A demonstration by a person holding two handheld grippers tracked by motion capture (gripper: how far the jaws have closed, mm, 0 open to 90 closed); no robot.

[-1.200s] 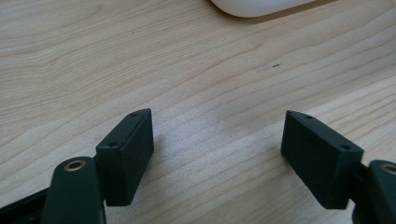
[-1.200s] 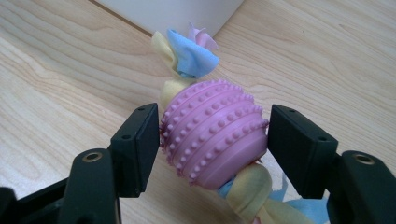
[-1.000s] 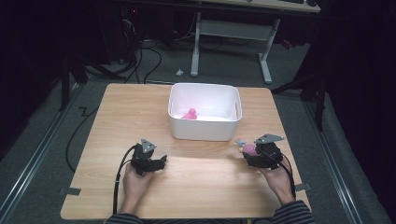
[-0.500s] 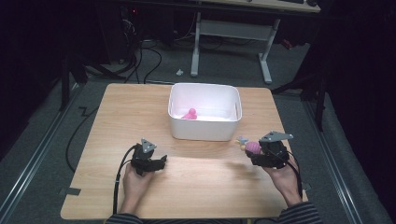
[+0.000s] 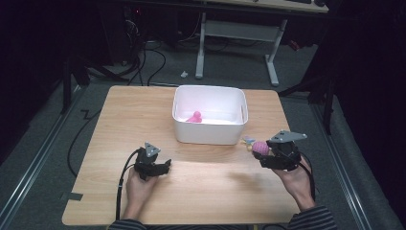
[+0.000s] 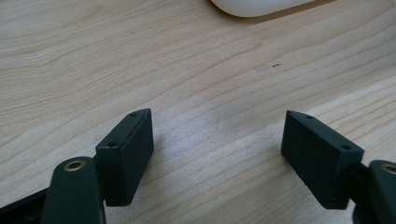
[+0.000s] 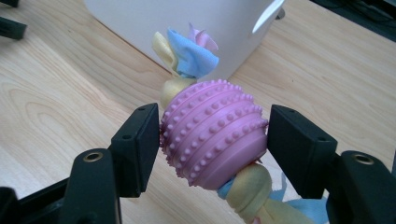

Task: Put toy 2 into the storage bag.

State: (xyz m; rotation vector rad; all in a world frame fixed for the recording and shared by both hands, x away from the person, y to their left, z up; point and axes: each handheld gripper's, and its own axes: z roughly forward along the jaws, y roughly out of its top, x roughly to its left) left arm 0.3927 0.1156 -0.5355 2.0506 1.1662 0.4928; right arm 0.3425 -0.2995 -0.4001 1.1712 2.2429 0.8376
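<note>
Rubber, soft and knobbly, makes up the pink studded ball (image 7: 214, 133) with yellow and blue fleece strips knotted through it, and the right gripper (image 7: 214, 140) has its two black jaws clenched on the ball's sides, holding it off the pale wooden table (image 5: 206, 191) just beside the right front corner of the white plastic tub (image 5: 210, 136). By the look of it, the toy is light and springy; the raised studs should give the pads good purchase, while the fleece tails (image 7: 189, 46) are limp and would slip or stretch if taken instead, so the ball's middle looks like the right place to hold. It seems sturdy enough to drop without harm. The tub stands open at the table's far middle and holds one small pink object (image 5: 194, 117) on its floor, its exact shape too small to tell. The left gripper (image 6: 217, 154) rests low over bare wood, jaws spread wide with nothing between them.
</note>
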